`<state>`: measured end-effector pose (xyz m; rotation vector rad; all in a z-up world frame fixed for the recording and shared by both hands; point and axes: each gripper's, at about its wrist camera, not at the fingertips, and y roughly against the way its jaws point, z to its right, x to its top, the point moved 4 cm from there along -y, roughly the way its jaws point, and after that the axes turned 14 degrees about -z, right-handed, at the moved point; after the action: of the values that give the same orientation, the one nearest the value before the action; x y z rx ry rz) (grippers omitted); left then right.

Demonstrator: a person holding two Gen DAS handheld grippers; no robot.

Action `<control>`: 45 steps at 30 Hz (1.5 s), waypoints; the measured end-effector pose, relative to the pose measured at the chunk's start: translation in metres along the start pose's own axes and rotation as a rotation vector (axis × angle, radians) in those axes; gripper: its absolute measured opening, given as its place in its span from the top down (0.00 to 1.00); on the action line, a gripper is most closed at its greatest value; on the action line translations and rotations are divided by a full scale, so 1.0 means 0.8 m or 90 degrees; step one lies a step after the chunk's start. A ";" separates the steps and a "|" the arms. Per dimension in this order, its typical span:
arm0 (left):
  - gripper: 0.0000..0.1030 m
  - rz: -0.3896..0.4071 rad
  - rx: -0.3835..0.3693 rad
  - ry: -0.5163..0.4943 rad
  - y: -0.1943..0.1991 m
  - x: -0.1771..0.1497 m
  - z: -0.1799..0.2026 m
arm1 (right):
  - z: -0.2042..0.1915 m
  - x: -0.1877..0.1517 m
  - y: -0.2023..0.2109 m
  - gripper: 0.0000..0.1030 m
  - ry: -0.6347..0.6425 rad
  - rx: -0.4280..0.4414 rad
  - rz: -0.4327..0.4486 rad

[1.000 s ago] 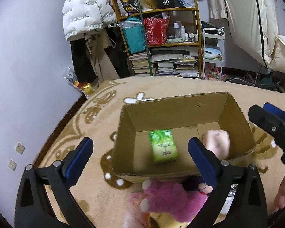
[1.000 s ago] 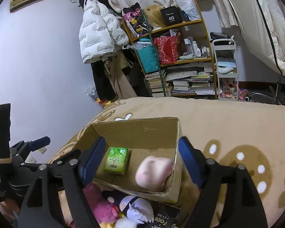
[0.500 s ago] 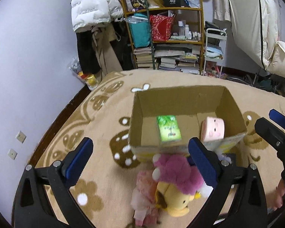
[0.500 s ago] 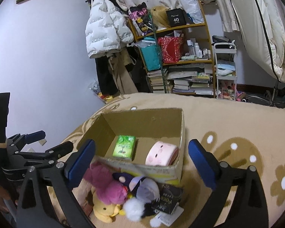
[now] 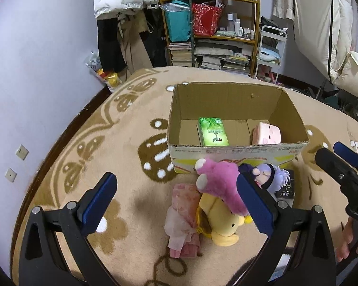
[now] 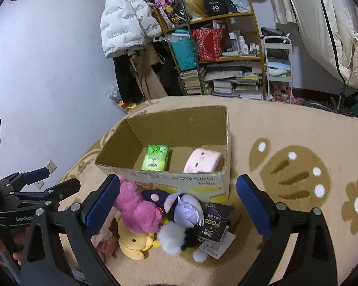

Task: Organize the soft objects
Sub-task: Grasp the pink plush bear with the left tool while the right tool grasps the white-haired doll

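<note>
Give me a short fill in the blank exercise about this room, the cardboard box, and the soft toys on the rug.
1. The green packet lies inside the ____ box.
2. The pink toy lies on top of a ____ toy.
3. Both the left claw and the right claw are ____ and hold nothing.
4. The toy heap rests on the rug, ____ the box.

Missing words: cardboard; yellow; open; outside

Your left gripper (image 5: pixel 176 202) hangs w/ jaws wide apart, nothing between them, over the beige patterned rug (image 5: pixel 121 147). Ahead sits an open cardboard box (image 5: pixel 229 152) w/ a green tissue pack (image 5: pixel 212 132) and a pink plush cushion (image 5: pixel 267 134) inside. Just in front of the box: pink plush (image 5: pixel 220 182) lying on a yellow plush (image 5: pixel 220 221), a purple-haired doll (image 5: pixel 269 176) beside them. Your right gripper (image 5: pixel 343 162) shows at the right edge.
</note>
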<state>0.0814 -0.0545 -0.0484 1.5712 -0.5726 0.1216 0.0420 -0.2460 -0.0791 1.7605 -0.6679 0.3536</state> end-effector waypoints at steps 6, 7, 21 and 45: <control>0.03 -0.024 -0.014 0.010 -0.020 0.003 0.002 | 0.010 -0.003 -0.018 0.01 -0.025 0.002 -0.030; 0.03 -0.027 -0.015 0.011 -0.023 0.003 0.002 | 0.012 -0.003 -0.020 0.01 -0.030 0.002 -0.034; 0.03 -0.069 -0.044 0.003 -0.066 0.013 0.025 | 0.015 -0.008 -0.067 0.05 -0.028 0.008 -0.097; 0.04 -0.148 -0.092 0.013 -0.129 0.026 0.041 | 0.014 -0.027 -0.152 0.14 -0.019 0.021 -0.214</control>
<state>0.1344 -0.0944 -0.1363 1.4818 -0.3711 -0.0785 0.0971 -0.2294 -0.1892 1.8744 -0.3788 0.1081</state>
